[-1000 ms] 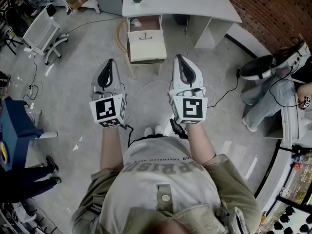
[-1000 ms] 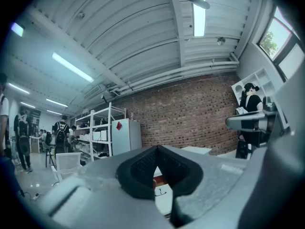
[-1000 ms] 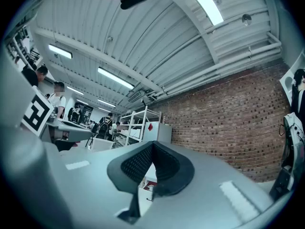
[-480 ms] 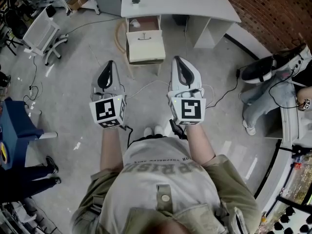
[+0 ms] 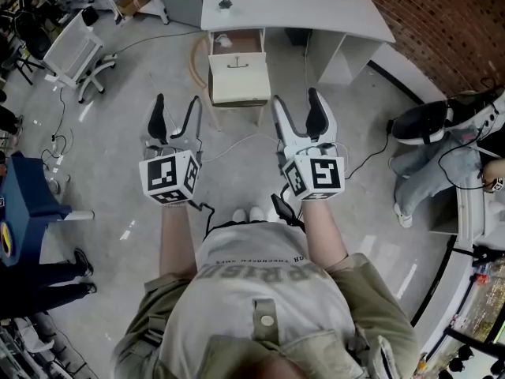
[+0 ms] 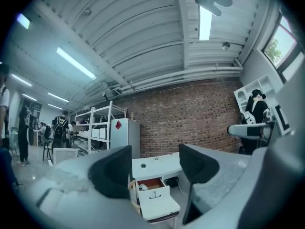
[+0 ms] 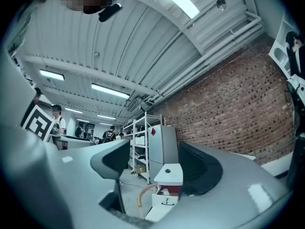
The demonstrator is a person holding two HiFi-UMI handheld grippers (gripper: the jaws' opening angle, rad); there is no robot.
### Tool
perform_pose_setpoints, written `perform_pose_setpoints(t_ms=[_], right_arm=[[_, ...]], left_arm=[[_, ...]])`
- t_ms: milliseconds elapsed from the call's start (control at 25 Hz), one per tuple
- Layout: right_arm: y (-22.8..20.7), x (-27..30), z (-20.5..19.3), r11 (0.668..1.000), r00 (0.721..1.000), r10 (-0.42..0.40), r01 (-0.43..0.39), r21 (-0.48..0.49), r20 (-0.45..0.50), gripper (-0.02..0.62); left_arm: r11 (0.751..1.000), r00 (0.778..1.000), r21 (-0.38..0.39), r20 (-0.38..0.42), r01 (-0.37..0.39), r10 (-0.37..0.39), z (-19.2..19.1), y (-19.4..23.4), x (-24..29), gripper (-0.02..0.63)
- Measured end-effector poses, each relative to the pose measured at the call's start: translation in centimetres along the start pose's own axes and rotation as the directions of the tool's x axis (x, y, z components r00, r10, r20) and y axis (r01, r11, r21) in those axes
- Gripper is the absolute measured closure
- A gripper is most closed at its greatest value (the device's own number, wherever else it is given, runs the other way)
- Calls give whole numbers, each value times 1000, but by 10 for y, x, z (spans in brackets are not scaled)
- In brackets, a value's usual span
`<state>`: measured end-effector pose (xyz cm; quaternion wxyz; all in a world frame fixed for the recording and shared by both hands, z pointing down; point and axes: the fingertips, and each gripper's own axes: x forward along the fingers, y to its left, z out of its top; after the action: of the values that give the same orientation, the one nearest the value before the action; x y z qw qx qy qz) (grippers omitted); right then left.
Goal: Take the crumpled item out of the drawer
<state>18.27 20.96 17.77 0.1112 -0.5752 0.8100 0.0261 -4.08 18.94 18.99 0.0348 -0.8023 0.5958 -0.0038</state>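
Observation:
A white desk (image 5: 316,6) stands ahead against the brick wall. Its top drawer (image 5: 237,73) is pulled out, with a black handle on the white front. A small pale crumpled item (image 5: 222,41) lies in the drawer's back left corner; it also shows as a crumpled item (image 6: 143,187) in the left gripper view. My left gripper (image 5: 177,105) and right gripper (image 5: 297,101) hang level above the floor, well short of the drawer (image 7: 166,200). Both have just been opening and stand open, with nothing between the jaws.
A white office chair (image 5: 72,50) stands at the far left. A seated person's legs and shoes (image 5: 442,125) are at the right. Cables (image 5: 237,142) and a tan hose loop (image 5: 194,60) lie on the floor near the drawer. Shelving and a cabinet (image 6: 114,135) stand left of the desk.
Both grippers' jaws went from shut to wide open. The right gripper rolled a little and shifted slightly; the left stayed in place.

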Motion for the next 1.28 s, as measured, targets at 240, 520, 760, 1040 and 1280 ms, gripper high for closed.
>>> perform_pose_setpoints(t_ms=[240,520,760,1040,1280], right_arm=[[-16,0,3,1000,1000,4,-4,-4,6,245],[-33,11,-5,1000,999,27,-27,-5,-24,245],[-47,24,-26,1000,998,13,-13,10,-56,245],[-49,62,-47,1000,998,-2,1,-10,-70,245],[-42,120,-59,1000,998,-16,14,-27,-68,245]], left_arm=[[999,1000,26,-5,-25,25,3,-9,4,282],[995,996,60,-14,-84,85,5,-3,15,282],[992,993,66,-46,-107,110,-10,11,30,282],[992,991,12,-52,-123,124,-30,48,64,282],[996,994,1,-48,-93,93,-35,82,113,282]])
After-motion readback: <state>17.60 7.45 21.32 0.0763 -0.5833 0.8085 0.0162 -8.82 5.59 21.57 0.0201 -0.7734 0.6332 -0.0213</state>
